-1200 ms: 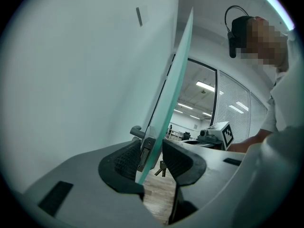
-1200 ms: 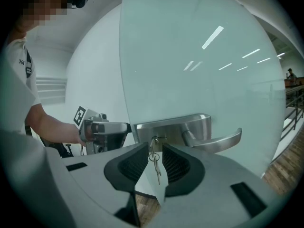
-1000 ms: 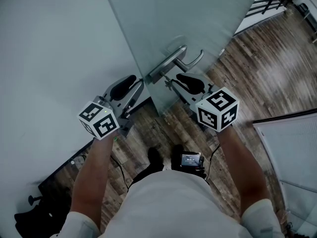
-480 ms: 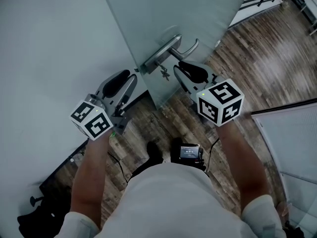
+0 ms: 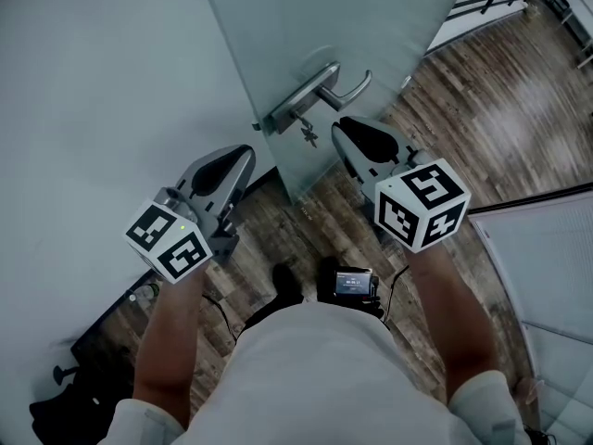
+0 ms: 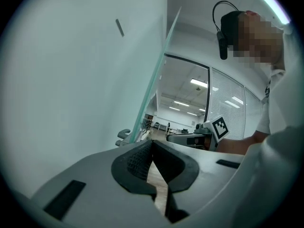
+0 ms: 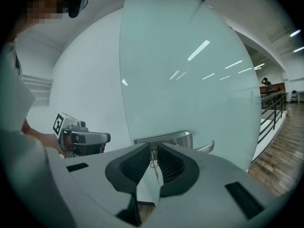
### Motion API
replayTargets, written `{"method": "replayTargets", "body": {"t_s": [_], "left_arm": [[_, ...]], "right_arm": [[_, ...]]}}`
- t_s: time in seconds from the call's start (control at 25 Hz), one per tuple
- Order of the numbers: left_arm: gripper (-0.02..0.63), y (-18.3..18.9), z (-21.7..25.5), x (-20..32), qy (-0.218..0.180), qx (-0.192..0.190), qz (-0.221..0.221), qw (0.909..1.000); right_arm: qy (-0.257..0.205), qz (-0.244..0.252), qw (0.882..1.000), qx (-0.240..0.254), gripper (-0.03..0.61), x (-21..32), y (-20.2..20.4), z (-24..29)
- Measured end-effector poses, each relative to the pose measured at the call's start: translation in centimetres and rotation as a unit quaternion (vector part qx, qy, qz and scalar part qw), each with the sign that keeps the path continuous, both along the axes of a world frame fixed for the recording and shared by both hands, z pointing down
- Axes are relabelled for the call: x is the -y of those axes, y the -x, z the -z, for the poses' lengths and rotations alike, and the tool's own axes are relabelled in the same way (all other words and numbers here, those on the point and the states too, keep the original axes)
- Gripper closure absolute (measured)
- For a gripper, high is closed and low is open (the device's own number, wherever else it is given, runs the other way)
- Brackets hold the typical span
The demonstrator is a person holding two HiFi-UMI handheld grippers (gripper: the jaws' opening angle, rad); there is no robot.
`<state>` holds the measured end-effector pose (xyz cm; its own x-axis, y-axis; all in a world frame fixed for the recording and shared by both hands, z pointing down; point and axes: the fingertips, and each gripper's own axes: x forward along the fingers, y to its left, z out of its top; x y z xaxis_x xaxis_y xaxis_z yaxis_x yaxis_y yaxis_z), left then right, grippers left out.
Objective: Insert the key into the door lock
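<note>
Silver door handle point(image 5: 306, 97), brown wood-grain floor point(image 5: 500, 128)

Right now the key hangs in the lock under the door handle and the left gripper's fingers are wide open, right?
Not open: the left gripper has just closed, fingers together on nothing, per the left gripper view. The key does hang in the lock under the door handle.

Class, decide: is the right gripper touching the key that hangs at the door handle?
Apart. In the head view, a strip of door shows between the right gripper and the hanging key.
</note>
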<state>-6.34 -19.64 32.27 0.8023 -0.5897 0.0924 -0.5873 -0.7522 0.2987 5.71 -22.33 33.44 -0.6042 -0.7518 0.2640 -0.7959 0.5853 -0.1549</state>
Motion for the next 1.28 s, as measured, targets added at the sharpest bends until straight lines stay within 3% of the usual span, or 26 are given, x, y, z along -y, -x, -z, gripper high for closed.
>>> {"method": "replayTargets", "body": {"t_s": [0.52, 1.28], "left_arm": [[0.598, -0.6, 2.0, -3.8, -0.011, -0.010, -0.005, 0.9999], [0.597, 0.3, 1.9, -7.6, 0.010, -0.019, 0.008, 0.9997]], "right_arm": [[-0.017, -0.002, 1.000, 0.015, 0.554, -3.5, -0.7, 2.6], [-0.020, -0.019, 0.999, 0.017, 0.565, -8.4, -3.3, 3.3]]}}
